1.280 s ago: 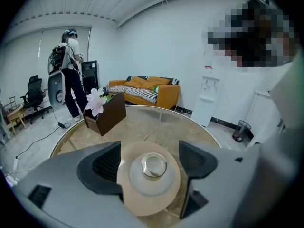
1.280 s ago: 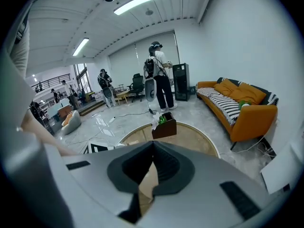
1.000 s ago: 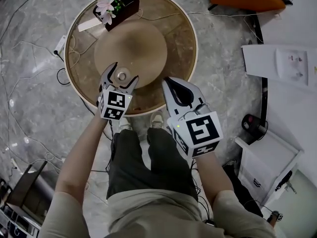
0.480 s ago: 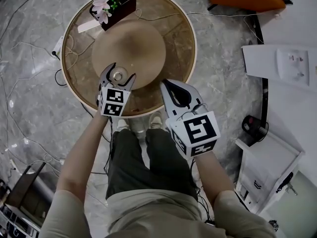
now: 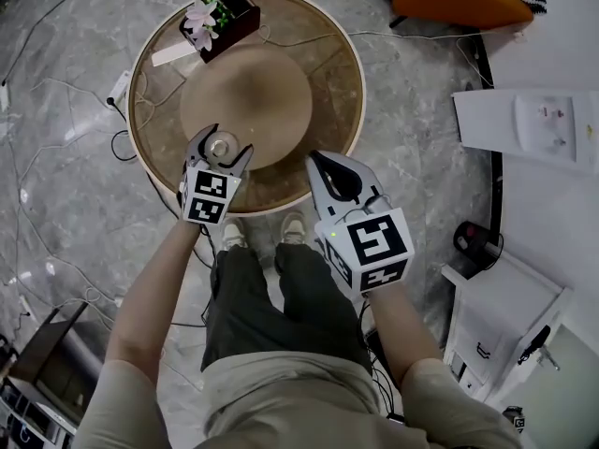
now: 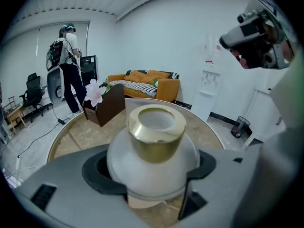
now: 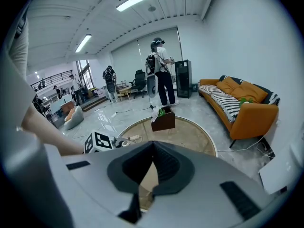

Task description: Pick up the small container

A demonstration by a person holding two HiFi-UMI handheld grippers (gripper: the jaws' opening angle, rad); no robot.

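White small container (image 6: 153,151) between left hand-held gripper (image 5: 223,144) jaws, just closing, pads touching

container (image 6: 153,172): smooth frosted white body, matt; glossy gold neck, metal-looking
table (image 5: 329,82): tan, smooth, slight sheen
floor (image 5: 65,157): grey marbled stone, polished
sofa (image 7: 247,113): orange cloth

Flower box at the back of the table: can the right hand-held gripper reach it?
Probably yes, with a stretch: nothing stands between the right hand-held gripper and the flower box, only low table top.
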